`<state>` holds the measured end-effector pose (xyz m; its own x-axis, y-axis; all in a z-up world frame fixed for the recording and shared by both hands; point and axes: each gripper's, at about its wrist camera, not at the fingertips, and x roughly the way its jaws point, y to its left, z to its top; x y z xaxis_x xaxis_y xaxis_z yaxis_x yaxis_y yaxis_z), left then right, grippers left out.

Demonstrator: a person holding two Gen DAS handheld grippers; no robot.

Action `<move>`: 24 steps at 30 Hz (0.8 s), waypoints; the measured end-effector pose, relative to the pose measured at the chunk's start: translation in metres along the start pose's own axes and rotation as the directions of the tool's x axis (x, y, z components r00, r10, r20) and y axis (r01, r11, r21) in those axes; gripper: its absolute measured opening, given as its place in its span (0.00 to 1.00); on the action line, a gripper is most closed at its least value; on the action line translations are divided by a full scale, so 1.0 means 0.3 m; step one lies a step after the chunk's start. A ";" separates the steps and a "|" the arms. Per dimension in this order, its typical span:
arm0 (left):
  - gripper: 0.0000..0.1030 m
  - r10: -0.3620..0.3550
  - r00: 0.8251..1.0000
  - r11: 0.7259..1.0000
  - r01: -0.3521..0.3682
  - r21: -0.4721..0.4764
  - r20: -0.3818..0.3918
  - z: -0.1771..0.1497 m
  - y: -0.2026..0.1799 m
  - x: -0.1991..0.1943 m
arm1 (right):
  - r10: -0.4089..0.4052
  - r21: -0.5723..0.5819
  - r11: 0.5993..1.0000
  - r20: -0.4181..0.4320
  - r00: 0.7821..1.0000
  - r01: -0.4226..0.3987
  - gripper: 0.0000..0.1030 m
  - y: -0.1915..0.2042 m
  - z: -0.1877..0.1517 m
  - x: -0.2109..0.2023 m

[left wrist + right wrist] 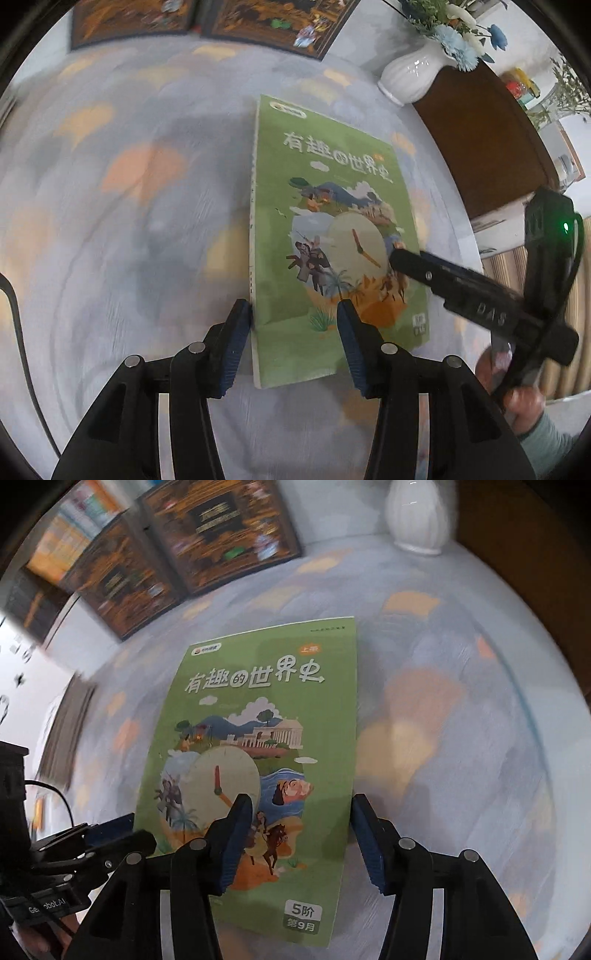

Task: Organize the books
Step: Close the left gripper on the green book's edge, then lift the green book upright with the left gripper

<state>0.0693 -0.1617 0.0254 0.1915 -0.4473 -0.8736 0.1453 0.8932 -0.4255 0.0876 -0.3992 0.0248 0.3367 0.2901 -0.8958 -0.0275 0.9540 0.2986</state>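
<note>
The left hand-held gripper (294,332) stands part open, straddling the spine-side near corner of the green book (325,229); the right hand-held gripper (301,836) gapes likewise over its opposite near edge, neither pinching. The book lies flat mid-bench (129,184). Both should probably seat evenly on the edges before closing and lifting toward the dark books (221,531) at the far edge.

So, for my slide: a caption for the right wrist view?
Right hand-held gripper open over the green book's right edge on the table.
</note>
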 end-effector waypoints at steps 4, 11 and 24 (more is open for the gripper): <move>0.43 -0.013 0.998 1.000 0.012 -0.010 -0.066 -0.211 0.015 -0.044 | -0.019 -0.147 0.989 -0.039 0.999 0.013 0.57 0.094 -0.166 -0.029; 0.43 -0.072 0.995 0.993 0.066 -0.093 -0.063 -0.394 0.027 -0.098 | -0.018 -0.247 0.969 -0.119 0.993 -0.012 0.60 0.117 -0.401 -0.100; 0.43 -0.226 0.972 0.956 0.235 -0.176 0.067 -0.414 0.046 -0.131 | 0.018 -0.124 0.992 -0.065 0.998 -0.026 0.50 0.066 -0.479 -0.143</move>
<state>-0.0569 -0.1260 0.0246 0.2187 -0.6397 -0.7368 0.0129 0.7569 -0.6534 -0.0627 -0.3818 0.0218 0.2744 0.3114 -0.9098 -0.1524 0.9482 0.2786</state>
